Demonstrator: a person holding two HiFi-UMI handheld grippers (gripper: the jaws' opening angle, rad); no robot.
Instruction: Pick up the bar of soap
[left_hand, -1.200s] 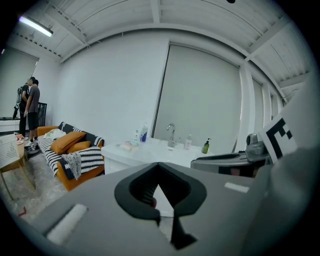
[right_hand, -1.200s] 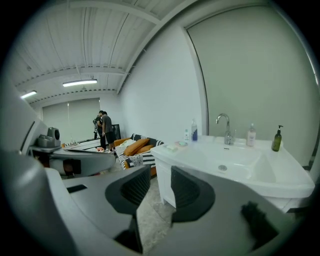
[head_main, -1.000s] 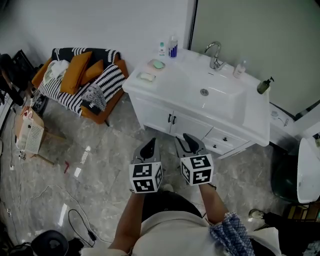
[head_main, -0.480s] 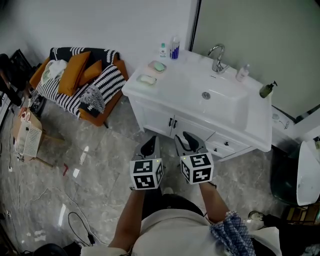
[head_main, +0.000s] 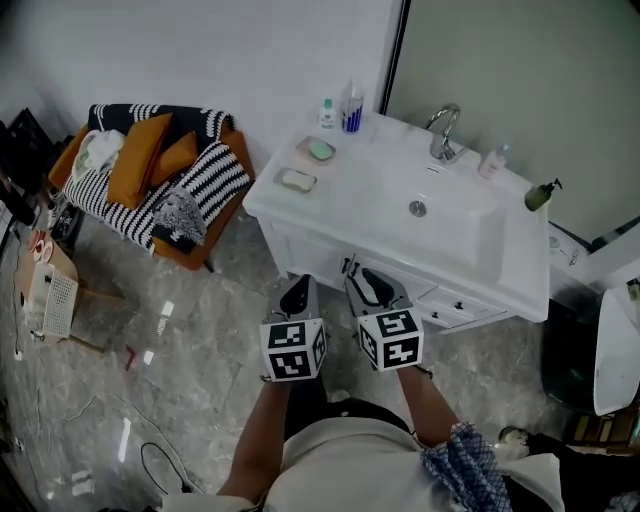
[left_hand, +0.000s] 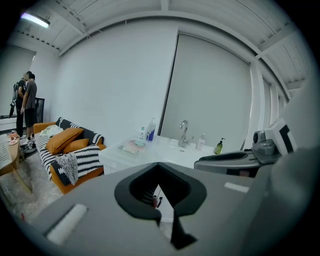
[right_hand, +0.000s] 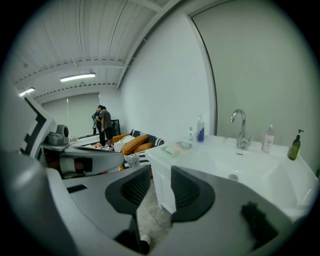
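bar of soap (head_main: 296, 180) lay dished on vanity (head_main: 365, 185) left end, well ahead-left of both jaws, long axis seemingly crosswise | left gripper (head_main: 298, 290) nearer, tips pressed together, empty | right gripper (head_main: 372, 283) part-spread, empty

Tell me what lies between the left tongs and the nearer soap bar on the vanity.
In the head view, only floor, then the vanity's cabinet front and counter edge, separate the left tongs from the nearer soap bar.
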